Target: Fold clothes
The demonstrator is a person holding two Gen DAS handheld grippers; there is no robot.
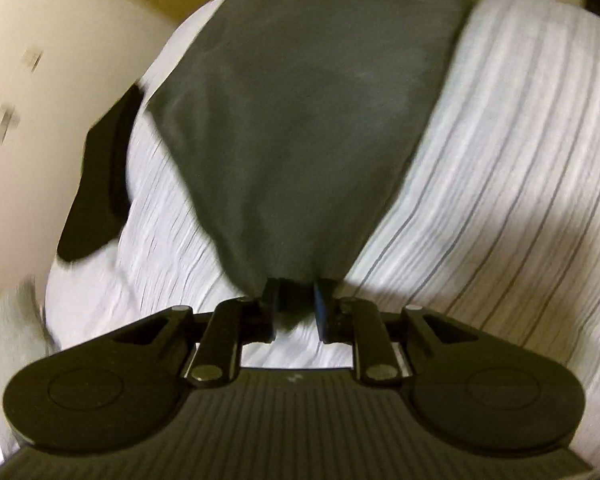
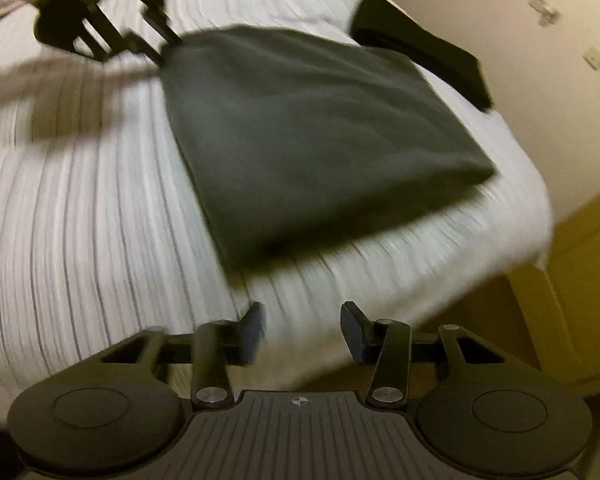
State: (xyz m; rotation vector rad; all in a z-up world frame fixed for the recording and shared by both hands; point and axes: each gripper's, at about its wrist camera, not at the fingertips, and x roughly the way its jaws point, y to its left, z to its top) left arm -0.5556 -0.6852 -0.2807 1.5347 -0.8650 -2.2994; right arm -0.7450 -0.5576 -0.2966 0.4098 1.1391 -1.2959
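We had the left gripper pinched narrow on a corner of the grey garment, which lay folded flat on the striped bedspread. Our right gripper hung wide and empty near the garment's near edge. A black garment sat at the far right.

both wrist views look down close over the striped bed, from opposite ends, sharing the grey garment.
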